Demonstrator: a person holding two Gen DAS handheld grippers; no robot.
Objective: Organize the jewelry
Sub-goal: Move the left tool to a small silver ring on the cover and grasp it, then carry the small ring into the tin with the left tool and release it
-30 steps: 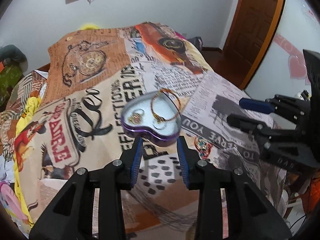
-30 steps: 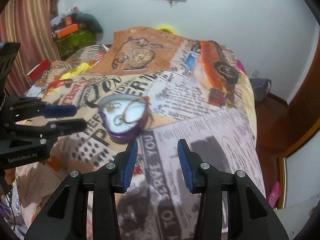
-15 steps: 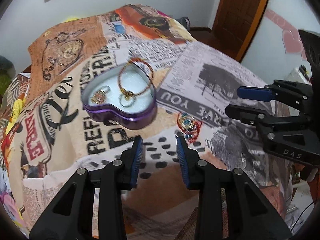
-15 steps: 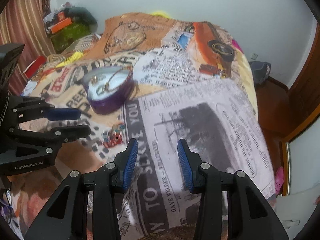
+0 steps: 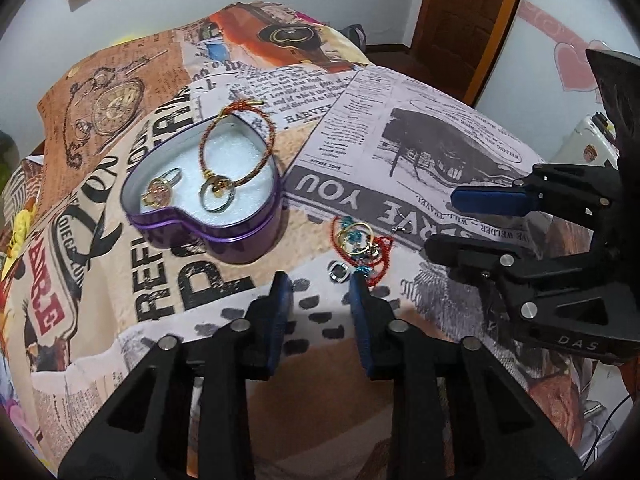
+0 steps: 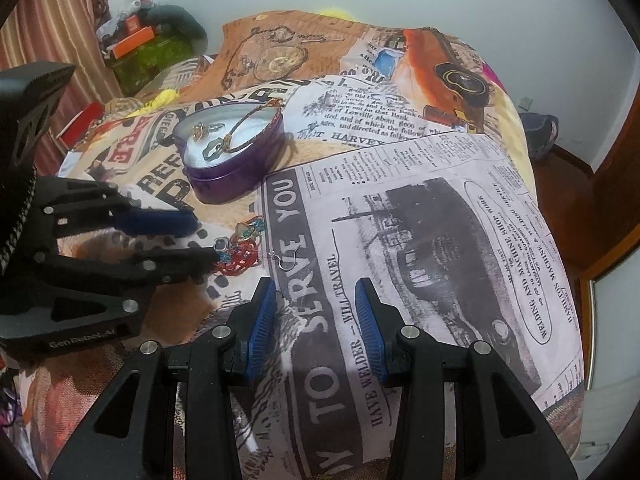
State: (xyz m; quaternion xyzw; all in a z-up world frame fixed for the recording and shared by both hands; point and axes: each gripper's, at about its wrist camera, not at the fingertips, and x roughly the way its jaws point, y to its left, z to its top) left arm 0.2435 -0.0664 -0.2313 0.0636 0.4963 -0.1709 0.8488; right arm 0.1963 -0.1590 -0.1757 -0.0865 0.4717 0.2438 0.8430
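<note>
A purple heart-shaped tin [image 5: 240, 240] sits on the newspaper-print bedspread [image 5: 400, 128]. It holds a red-gold cord bracelet [image 5: 236, 140] and two rings [image 5: 160, 192]. To its right lies a loose pile of jewelry [image 5: 360, 244] with red beads, gold rings and turquoise bits. My left gripper [image 5: 319, 284] hovers low at that pile, jaws closing, and a small square silver piece [image 5: 339, 272] lies between the tips untouched. My right gripper [image 6: 315, 292] stands open over the print, with nothing between its fingers. A thin earring hook [image 6: 286, 260] lies just ahead of it.
The bed drops off at the right toward a wooden floor, a dark bag [image 6: 540, 136] and a wooden door [image 5: 460, 20]. Boxes and clutter [image 6: 140, 48] are piled beside a striped curtain at the far left.
Both grippers have sunk toward the bedspread. The left one has shifted from in front of the tin to the loose pile, and its jaws have narrowed a little.
</note>
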